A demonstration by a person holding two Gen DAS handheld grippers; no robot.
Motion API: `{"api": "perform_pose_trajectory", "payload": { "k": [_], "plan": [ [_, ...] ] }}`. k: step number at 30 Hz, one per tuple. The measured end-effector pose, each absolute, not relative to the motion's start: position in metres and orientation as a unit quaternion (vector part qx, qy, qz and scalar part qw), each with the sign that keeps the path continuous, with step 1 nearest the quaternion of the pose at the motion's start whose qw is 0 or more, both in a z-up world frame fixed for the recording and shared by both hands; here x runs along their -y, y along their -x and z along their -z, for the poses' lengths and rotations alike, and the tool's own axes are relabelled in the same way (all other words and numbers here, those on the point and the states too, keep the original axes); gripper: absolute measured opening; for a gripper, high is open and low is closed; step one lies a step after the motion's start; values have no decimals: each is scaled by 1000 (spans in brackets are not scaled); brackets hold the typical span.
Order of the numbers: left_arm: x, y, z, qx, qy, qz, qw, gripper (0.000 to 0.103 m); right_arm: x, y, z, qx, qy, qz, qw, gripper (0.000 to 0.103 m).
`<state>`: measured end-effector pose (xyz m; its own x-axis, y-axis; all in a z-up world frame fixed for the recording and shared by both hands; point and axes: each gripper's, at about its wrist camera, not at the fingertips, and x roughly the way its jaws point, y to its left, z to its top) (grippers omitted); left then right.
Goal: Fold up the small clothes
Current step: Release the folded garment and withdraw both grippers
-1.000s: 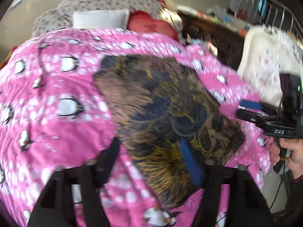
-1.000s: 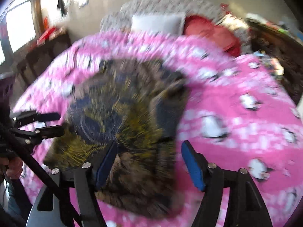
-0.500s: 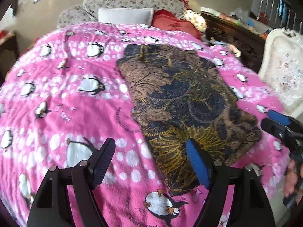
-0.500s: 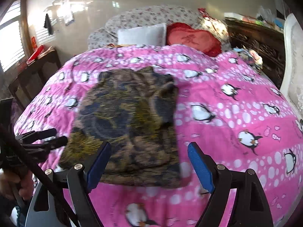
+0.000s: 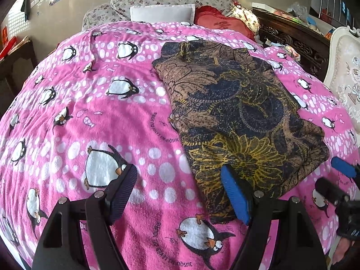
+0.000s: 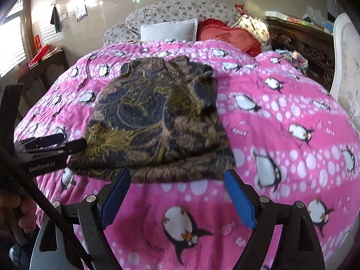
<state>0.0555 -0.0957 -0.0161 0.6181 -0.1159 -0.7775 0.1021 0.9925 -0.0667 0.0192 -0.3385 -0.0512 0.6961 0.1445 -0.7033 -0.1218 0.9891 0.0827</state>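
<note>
Garment: folded brown-patterned garment [image 5: 234, 112] lies on the pink penguin blanket [image 5: 101, 117]
Left gripper [image 5: 180, 191]: fingers spread, empty, at garment's near edge
Right gripper [image 6: 177, 193]: fingers spread, empty; only its view shows the garment's stacked layers
Beyond garment: white pillow [image 6: 167, 30]; red cushion [image 6: 227, 37]

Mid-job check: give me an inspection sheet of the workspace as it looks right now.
Surface: pink penguin blanket covering the bed.
Job's things: brown patterned garment, folded, lying flat on the blanket.
Clutter: white pillow and red cushion at the bed's head.
Grippers: left gripper open, empty; right gripper open, empty; both short of the garment's near edge.
Cables: dark cable crossing the right wrist view's lower left.
Surroundings: dark carved wooden furniture, white chair.
</note>
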Motion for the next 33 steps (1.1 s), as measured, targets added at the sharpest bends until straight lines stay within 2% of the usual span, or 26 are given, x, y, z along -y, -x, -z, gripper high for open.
{"api": "perform_pose_trajectory", "payload": {
  "k": [5, 10, 11, 12, 14, 21, 33],
  "plan": [
    [94, -54, 17, -433, 4, 60, 899, 76, 338, -13, 54, -387, -12, -67, 920, 89],
    [102, -41, 5, -418, -20, 58, 906, 84, 339, -5, 45, -378, -11, -69, 923, 89],
    [105, -37, 1, -410, -24, 65, 909, 88, 338, -4, 43, -376, -8, -69, 924, 89],
    [108, -32, -3, -402, -28, 69, 912, 97, 337, -2, 41, -373, -4, -67, 925, 89],
    [114, -21, -11, -379, -41, 76, 921, 103, 335, 0, 39, -372, -10, -72, 926, 89],
    [123, 5, -30, -334, -33, 95, 937, 103, 325, 9, 37, -371, -1, -77, 925, 89],
    [124, -1, -20, -402, -24, 101, 910, 103, 331, 23, 34, -368, -6, -65, 927, 89]
  ]
}}
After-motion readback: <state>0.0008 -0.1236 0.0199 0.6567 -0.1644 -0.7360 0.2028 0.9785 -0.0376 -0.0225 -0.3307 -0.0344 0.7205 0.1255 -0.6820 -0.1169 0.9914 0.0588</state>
